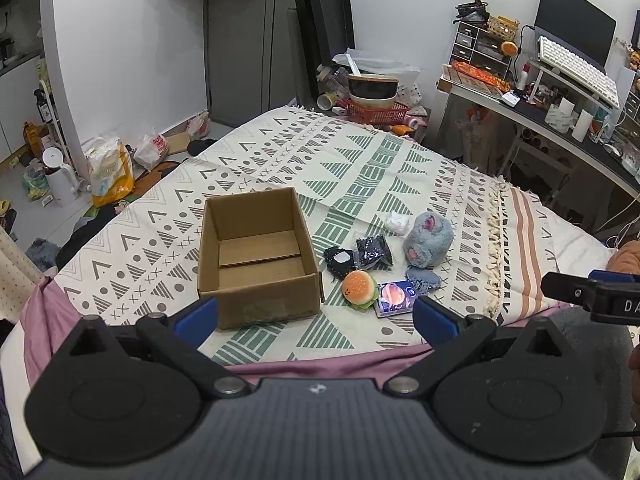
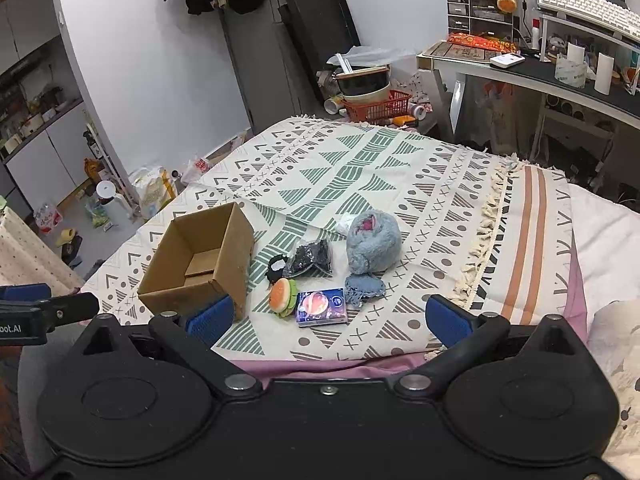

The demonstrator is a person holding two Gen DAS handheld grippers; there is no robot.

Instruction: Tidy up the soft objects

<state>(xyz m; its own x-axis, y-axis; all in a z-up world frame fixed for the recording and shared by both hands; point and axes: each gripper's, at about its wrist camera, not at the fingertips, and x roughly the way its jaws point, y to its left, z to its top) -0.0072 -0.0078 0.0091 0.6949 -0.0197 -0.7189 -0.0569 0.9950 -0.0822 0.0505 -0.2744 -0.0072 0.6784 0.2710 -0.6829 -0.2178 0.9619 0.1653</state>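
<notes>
Looking along your left gripper [image 1: 316,314], you see its blue pads spread wide with nothing between them, hovering over the near edge of the bed. Furthest left on the patterned blanket [image 1: 280,152] sits the cardboard box [image 1: 256,256], open at the top and bare inside. Just right of the box lies the cluster of soft things, all of them outside it. A small black pouch with a white patch [image 1: 338,260] lies beside a dark sequined packet [image 1: 374,250], and the two touch. In front of them rests a plush hamburger [image 1: 359,290], and touching its right side is a flat purple packet with a planet picture [image 1: 394,298]. Behind that sits a blue crocheted piece [image 1: 424,280], and above it a fluffy grey-blue plush with pink patches [image 1: 428,240]. A crumpled white item [image 1: 398,222] lies just left of the plush's top; you cannot tell what it is. At the far right edge of the left view, the tip of your other tool pokes in. Your right gripper [image 2: 328,316] is likewise spread wide and empty, held near the bed's front edge, with the hamburger and the purple packet lying between its pads in that view.
</notes>
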